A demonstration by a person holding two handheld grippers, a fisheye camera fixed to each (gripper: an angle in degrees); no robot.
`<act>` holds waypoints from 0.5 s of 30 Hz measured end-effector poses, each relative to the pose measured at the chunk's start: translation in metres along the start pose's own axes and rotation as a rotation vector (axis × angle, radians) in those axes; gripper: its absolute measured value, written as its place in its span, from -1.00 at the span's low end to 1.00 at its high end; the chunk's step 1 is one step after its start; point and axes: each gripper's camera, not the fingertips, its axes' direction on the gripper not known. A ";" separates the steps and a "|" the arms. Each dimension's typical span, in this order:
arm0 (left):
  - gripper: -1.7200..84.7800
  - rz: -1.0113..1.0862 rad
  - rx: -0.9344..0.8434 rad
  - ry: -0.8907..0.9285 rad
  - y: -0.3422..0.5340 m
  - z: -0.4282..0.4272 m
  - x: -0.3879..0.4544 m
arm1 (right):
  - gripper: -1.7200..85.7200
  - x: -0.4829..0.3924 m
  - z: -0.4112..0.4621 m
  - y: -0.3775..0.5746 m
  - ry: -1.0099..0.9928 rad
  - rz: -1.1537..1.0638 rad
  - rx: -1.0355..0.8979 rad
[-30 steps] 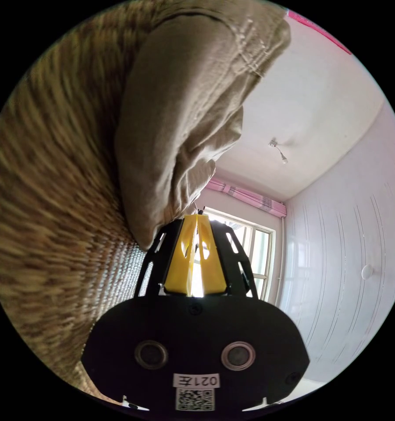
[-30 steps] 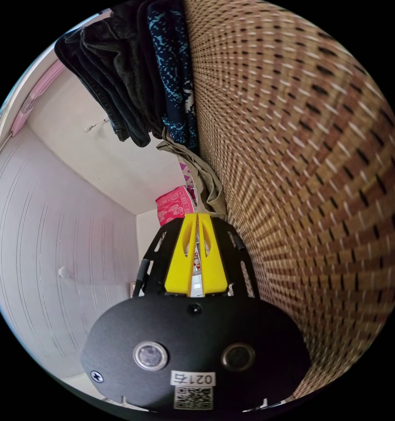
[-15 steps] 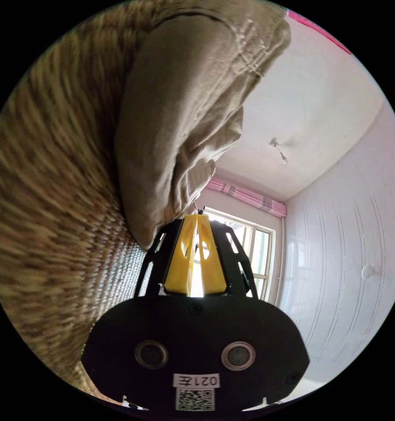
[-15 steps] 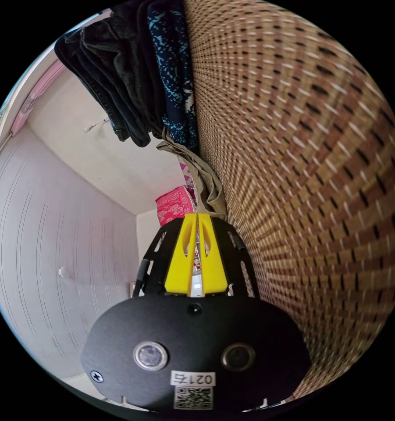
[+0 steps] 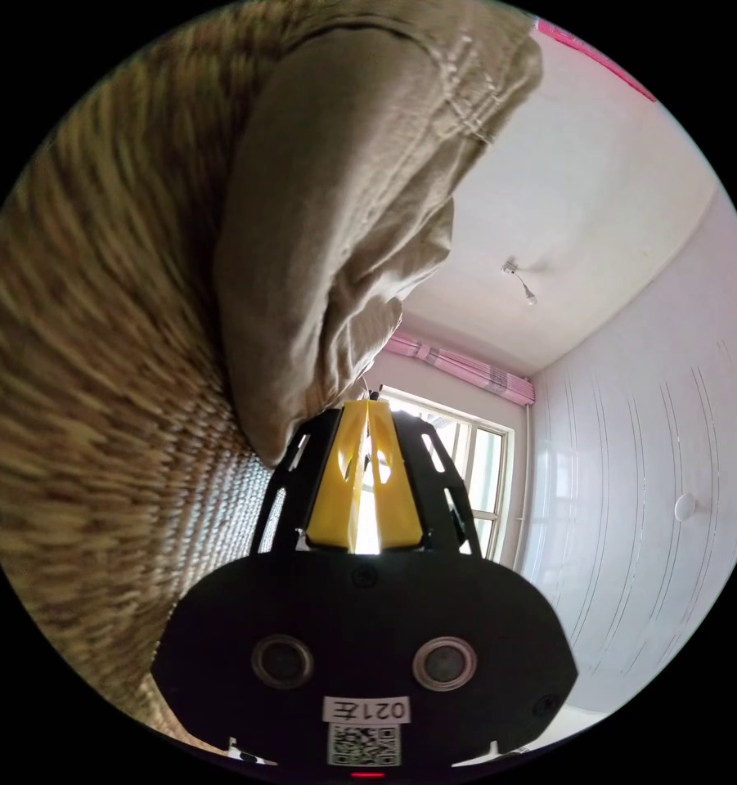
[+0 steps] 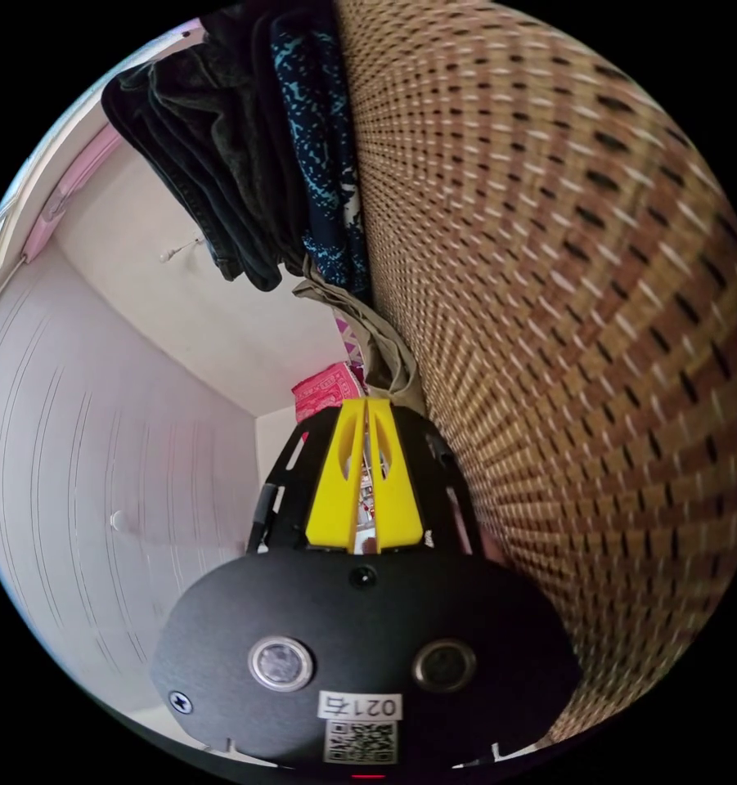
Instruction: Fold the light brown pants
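**Light brown pants still lying on the mat, both tongs closed**

Light brown pants are lying bunched on the woven straw mat, and the cameras are sitting so low that the ceiling is showing. In the left gripper view the left gripper is showing its yellow jaws pressed together right at the edge of the cloth, though whether any fabric is pinched is impossible to tell. In the right gripper view the right gripper is also showing closed jaws, tips close to a thin end of the pants, with dark jeans and a blue patterned garment piled just behind.

The cloth is looking like soft, mid-weight cotton, so it's probably going to sag and drag on the mat. Grabbing at the stitched waistband or a hem seems safest.
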 end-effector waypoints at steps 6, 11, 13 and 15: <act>-0.98 0.001 0.000 0.000 -0.008 0.000 0.003 | -0.98 -0.001 -0.002 -0.002 -0.020 -0.015 0.049; -0.98 0.002 -0.001 0.000 -0.017 0.000 0.005 | -0.98 -0.001 -0.002 -0.005 -0.040 -0.019 0.101; -0.98 0.002 -0.001 0.000 -0.019 -0.001 0.006 | -0.98 -0.002 -0.002 -0.007 -0.036 -0.016 0.100; -0.98 0.003 -0.001 -0.001 -0.022 -0.001 0.007 | -0.98 -0.002 -0.003 -0.007 -0.036 -0.020 0.099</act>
